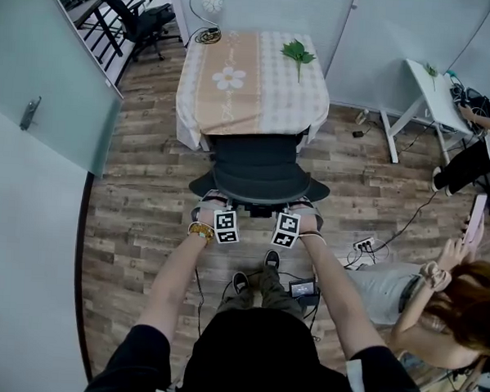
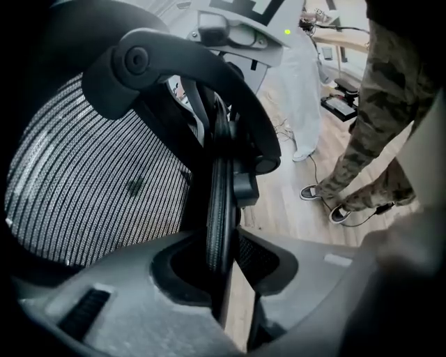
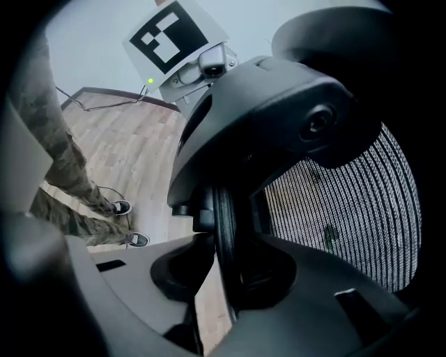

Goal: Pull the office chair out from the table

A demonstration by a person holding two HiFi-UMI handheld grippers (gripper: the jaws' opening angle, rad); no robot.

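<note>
The black office chair [image 1: 259, 169] stands with its seat partly under the cloth-covered table [image 1: 266, 98], its mesh back toward me. Both grippers grip the top edge of the backrest. My left gripper [image 1: 215, 201] is shut on the backrest's rim; in the left gripper view the thin black rim [image 2: 219, 202] runs between the jaws of that gripper [image 2: 224, 268], with the mesh [image 2: 97, 181] to the left. My right gripper [image 1: 303, 206] is shut on the rim too; the rim [image 3: 224, 223] sits clamped in that gripper [image 3: 224, 282], with the mesh [image 3: 348, 209] on the right.
A leafy sprig [image 1: 298, 51] lies on the table, and a lamp [image 1: 210, 5] stands behind it. A person [image 1: 436, 299] sits on the floor at right, near a power strip [image 1: 364, 244]. A white side table [image 1: 435, 94] stands at the back right, a glass door [image 1: 38, 82] at left, and my feet [image 1: 257, 280] just behind the chair.
</note>
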